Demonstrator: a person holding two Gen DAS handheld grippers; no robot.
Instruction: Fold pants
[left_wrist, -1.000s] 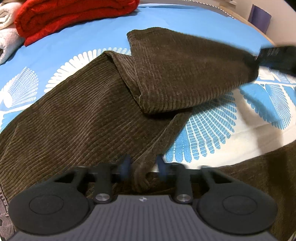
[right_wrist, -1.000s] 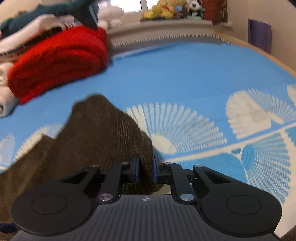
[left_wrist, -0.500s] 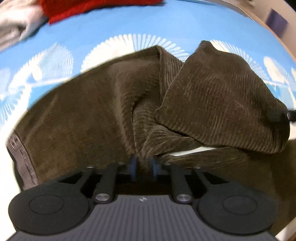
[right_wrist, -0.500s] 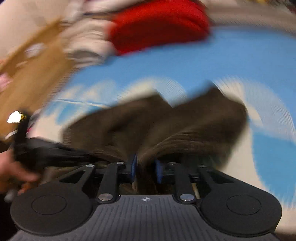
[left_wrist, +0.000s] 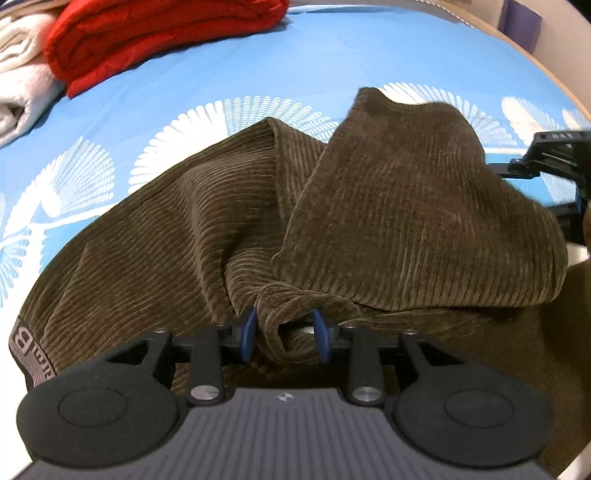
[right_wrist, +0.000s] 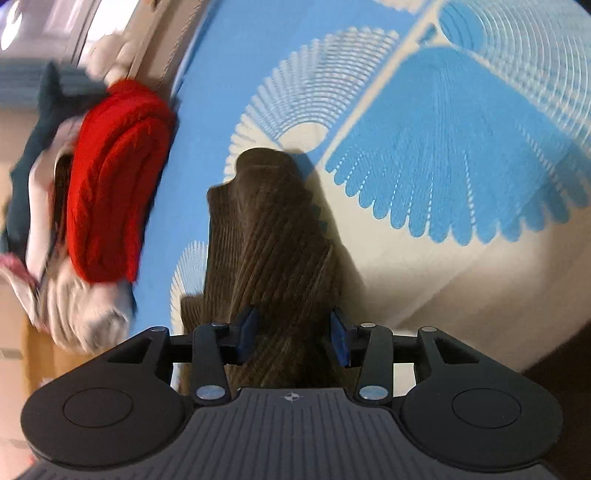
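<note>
On bedspread (left_wrist: 332, 48) | both claws part-open, seemingly loose around corduroy pants (left_wrist: 406, 221) folds

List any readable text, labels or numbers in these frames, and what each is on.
"B": large letter on the grey waistband of the brown pants; the smaller letters after it are unreadable.
Pale marks on the right gripper's body: too blurred to read.
Right wrist view: no text.

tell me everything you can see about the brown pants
The brown pants look like ribbed corduroy, dark olive-brown, with a grey lettered waistband at the near left. They lie rumpled on the blue patterned bedsheet, one part folded over in a loose flap. The left gripper has a bunched fold between its parted blue pads; the right gripper likewise straddles a draped fold.
</note>
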